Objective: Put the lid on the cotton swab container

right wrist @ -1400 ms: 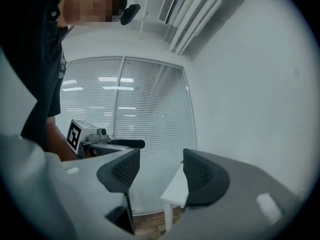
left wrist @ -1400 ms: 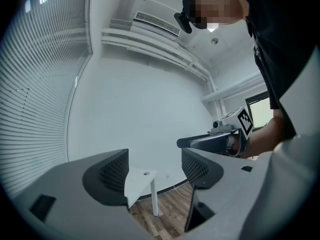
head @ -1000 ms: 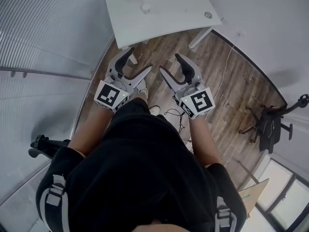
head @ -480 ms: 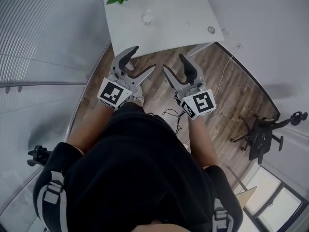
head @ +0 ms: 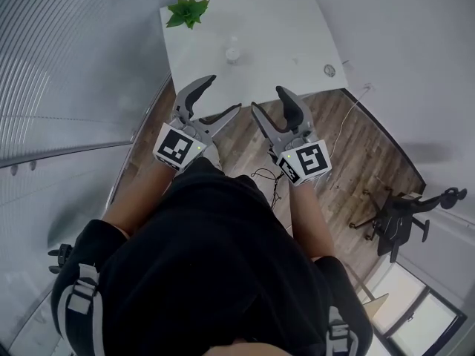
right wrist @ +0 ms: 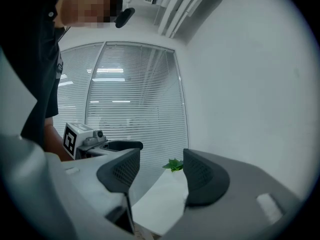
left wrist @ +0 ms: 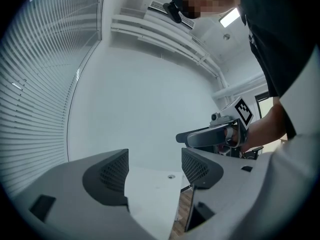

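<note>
A small clear cotton swab container (head: 233,53) stands near the middle of the white table (head: 274,35). A small round disc (head: 329,70) lies near the table's right corner; I cannot tell what it is. It also shows as the round disc (left wrist: 171,176) between the left jaws. My left gripper (head: 220,96) is open and empty, held over the floor just short of the table's near edge. My right gripper (head: 269,99) is beside it, also open and empty. Neither touches anything. The left gripper (left wrist: 155,171) and the right gripper (right wrist: 160,174) both look along the tabletop.
A green plant (head: 188,11) sits at the table's far left corner, seen again as the plant (right wrist: 173,164). Blinds on a glass wall (head: 67,87) run along the left. An office chair (head: 401,217) stands on the wood floor at right, and a cable (head: 267,175) lies on the floor.
The table has come lower in the head view, and both grippers have come up to its near edge. Both stayed open and empty.
</note>
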`<state>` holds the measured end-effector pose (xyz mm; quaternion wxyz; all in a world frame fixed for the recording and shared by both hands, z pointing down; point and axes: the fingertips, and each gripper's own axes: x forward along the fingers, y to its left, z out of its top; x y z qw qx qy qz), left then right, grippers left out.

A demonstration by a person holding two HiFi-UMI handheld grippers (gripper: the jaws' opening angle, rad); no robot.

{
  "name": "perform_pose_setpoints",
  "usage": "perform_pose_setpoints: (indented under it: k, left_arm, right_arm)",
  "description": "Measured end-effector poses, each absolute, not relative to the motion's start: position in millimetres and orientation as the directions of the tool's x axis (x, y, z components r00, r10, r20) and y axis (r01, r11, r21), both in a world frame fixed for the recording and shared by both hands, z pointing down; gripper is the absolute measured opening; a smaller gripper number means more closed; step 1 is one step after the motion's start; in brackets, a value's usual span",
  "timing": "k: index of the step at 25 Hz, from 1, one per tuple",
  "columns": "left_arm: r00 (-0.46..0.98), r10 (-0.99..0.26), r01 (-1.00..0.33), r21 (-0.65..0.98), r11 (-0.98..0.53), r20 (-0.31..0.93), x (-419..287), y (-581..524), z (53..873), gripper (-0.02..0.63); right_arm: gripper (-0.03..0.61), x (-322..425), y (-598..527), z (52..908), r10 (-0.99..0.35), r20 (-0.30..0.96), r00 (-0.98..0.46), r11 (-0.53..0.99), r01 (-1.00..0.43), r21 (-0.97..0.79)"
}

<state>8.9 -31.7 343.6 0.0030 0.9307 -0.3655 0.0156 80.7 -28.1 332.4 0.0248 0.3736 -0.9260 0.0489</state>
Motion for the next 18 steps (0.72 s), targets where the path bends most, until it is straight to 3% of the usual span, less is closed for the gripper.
perform_pose_setpoints:
  k: [18]
  left_arm:
    - [0.673,-0.738,-0.739,-0.003,-0.674,0.047,-3.8,-120.9,363.3,0.316]
  right_arm:
    - [0.267,65.9,-125.6,348.4,-0.639,0.113,-0.761,0.757,-0.648,-0.082]
